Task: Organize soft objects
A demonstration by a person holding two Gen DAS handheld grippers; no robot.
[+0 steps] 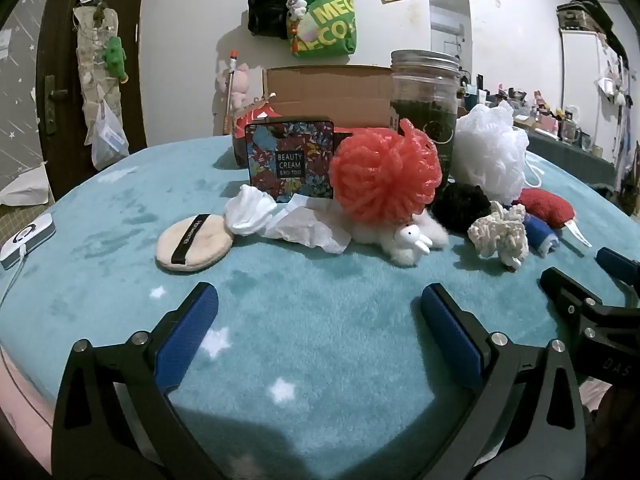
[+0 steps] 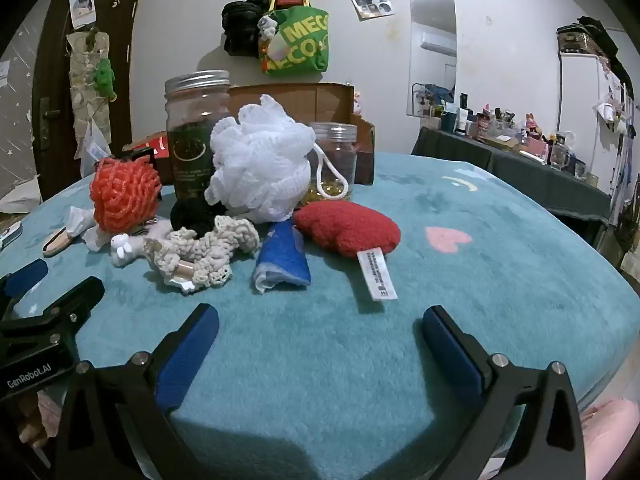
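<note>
A: Where's the soft pile?
B: Mid-frame on the teal blanket point(image 1: 120, 240): coral pouf point(image 1: 386, 172), white pouf point(image 2: 260, 168), red plush point(image 2: 348, 228), blue cloth point(image 2: 284, 258).
A: The tongs?
B: Left gripper point(image 1: 320, 312) and right gripper point(image 2: 320, 320) both spread apart, empty, near the frame bottom.
A: Step?
B: Probably just starting; reach forward and close on one piece.

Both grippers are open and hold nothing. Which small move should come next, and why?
Probably ease the right gripper forward toward the red plush heart. It is the soft item lying closest ahead of that gripper on the teal blanket, apart from the pile, with open jaws already facing it. The left gripper can wait, open.
</note>
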